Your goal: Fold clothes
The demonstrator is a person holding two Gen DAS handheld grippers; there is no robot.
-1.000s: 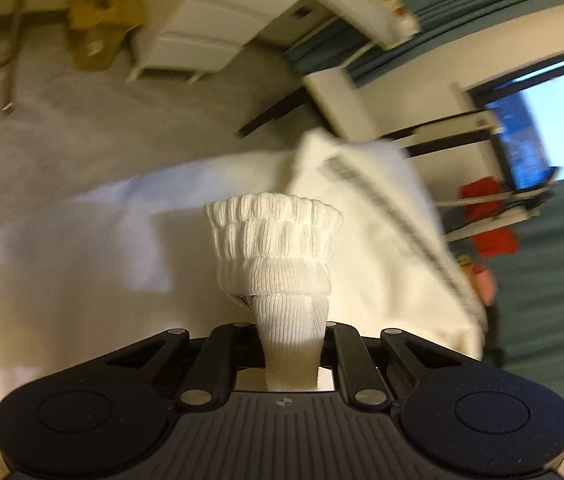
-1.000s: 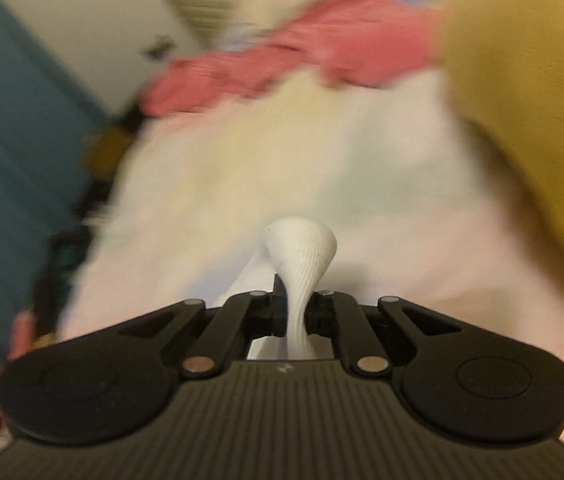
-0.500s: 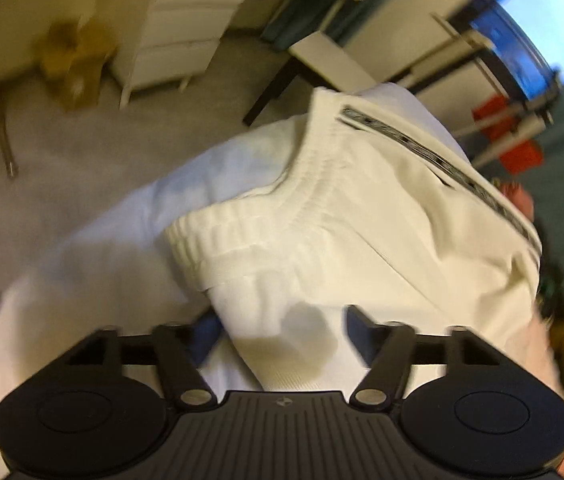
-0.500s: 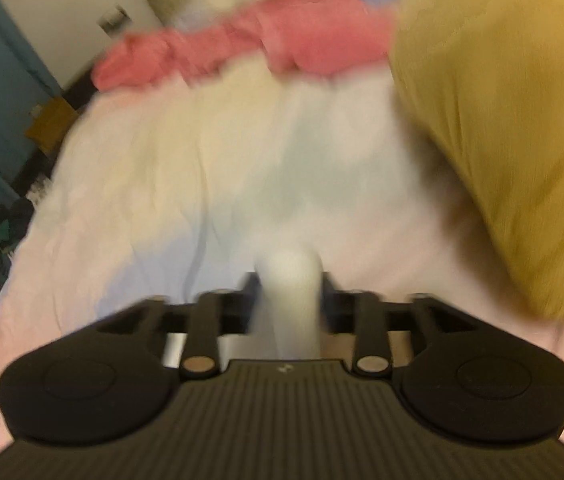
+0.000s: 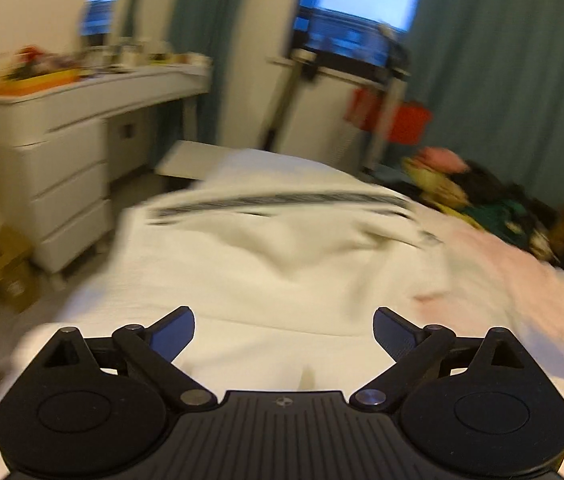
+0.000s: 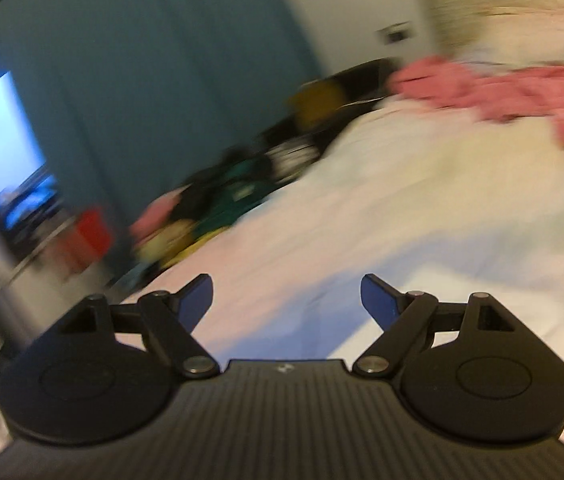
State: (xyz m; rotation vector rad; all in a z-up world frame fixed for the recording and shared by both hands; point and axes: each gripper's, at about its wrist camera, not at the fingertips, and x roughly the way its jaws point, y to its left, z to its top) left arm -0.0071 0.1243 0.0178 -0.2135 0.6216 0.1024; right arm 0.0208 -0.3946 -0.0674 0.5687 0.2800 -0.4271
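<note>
A white garment with a dark patterned stripe (image 5: 282,240) lies on the bed (image 5: 522,272), ahead of my left gripper (image 5: 284,330), which is open and empty just above the white cloth. My right gripper (image 6: 286,300) is open and empty above the pale bedsheet (image 6: 422,208). A corner of white cloth (image 6: 502,300) lies to the right of its right finger. Both views are blurred by motion.
A white drawer unit and desk (image 5: 61,160) stand left of the bed. A pile of mixed clothes (image 5: 482,196) lies on the floor at the right, also in the right wrist view (image 6: 221,200). A pink garment (image 6: 502,92) lies at the bed's far end.
Both grippers have opened and let go of the white garment. Both have swung up and away, so the views now look across the bed and room.
</note>
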